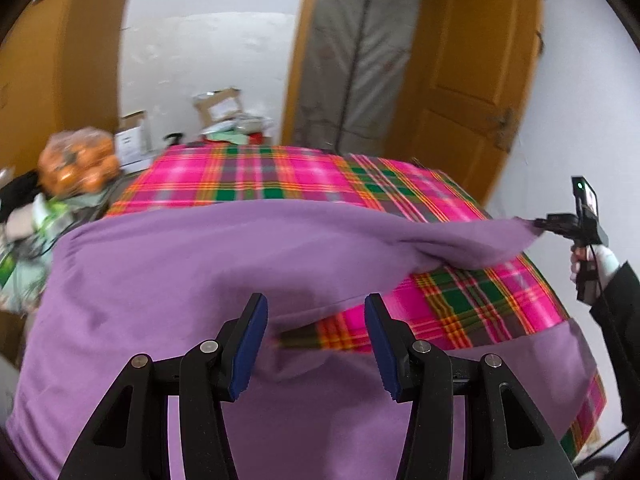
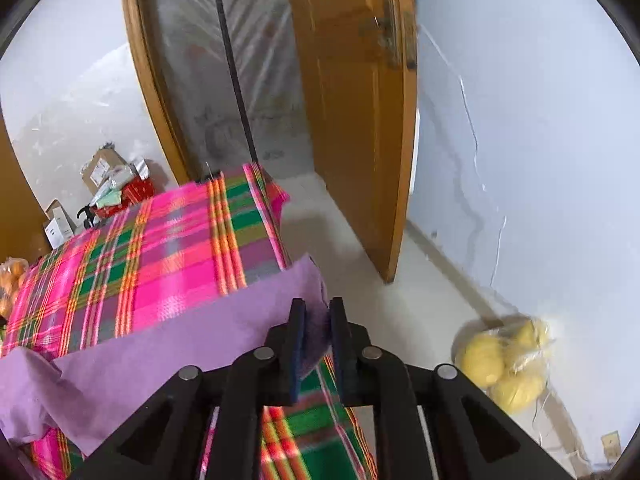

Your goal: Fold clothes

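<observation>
Purple soft cloth garment (image 1: 168, 272) lies spread over the pink, green and orange plaid cover (image 1: 256, 176) of the worktop, directly under and ahead of the left tool (image 1: 316, 344), whose blue-padded fingers stand apart with nothing pressed between them. One edge of the garment is lifted off the plaid and stretches away to the right of that tool, up to the right tool (image 2: 317, 344). In the right wrist view the right tool is clamped on that corner, purple fabric bunched between its pads. A gloved hand (image 1: 592, 264) in a dark sleeve carries it. Beyond the right tool's tips stands an open orange-brown wooden door (image 2: 352, 120); to its right, on the floor, lies a clear bag of yellow fruit (image 2: 508, 360).
</observation>
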Motion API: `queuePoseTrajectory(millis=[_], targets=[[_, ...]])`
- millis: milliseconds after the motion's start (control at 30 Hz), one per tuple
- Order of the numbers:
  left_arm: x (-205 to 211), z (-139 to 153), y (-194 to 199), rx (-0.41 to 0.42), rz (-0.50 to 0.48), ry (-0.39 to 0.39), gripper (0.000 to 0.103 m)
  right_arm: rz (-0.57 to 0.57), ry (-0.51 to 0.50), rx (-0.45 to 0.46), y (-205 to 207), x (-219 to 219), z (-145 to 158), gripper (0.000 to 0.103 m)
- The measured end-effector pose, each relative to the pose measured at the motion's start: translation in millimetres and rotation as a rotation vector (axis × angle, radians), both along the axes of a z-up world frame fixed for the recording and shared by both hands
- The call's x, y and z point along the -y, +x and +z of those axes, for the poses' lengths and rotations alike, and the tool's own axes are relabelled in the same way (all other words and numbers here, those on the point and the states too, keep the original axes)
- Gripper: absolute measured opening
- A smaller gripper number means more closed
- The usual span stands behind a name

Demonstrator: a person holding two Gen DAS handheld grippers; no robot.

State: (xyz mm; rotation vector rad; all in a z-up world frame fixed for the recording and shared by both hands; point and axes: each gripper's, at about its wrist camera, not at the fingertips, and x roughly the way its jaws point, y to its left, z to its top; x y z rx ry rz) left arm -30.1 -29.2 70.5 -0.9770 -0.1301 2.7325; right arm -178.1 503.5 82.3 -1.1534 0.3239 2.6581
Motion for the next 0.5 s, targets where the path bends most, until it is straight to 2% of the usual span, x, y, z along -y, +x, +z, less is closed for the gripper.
queuePoseTrajectory(millis=[67, 167, 233, 500], targets=[[-12, -4, -11, 0.016, -0.031, -0.018, 0.052, -0.006, -0.004, -0.003, 4, -5, -2, 0.015], [-28, -10, -27, 0.036, -0.073, -0.049, 0.052, 0.013, -0.029, -0.03, 2, -8, -4, 0.03], [-36, -15, -35, 0.047, -0.089, -0.071, 0.053, 0.062, -0.035, -0.033, -7, -1, -5, 0.033], [-64, -35, -66, 0.101, -0.155, -0.13, 0.052, 0.511, 0.055, 0.011, -43, 99, -24, 0.036]])
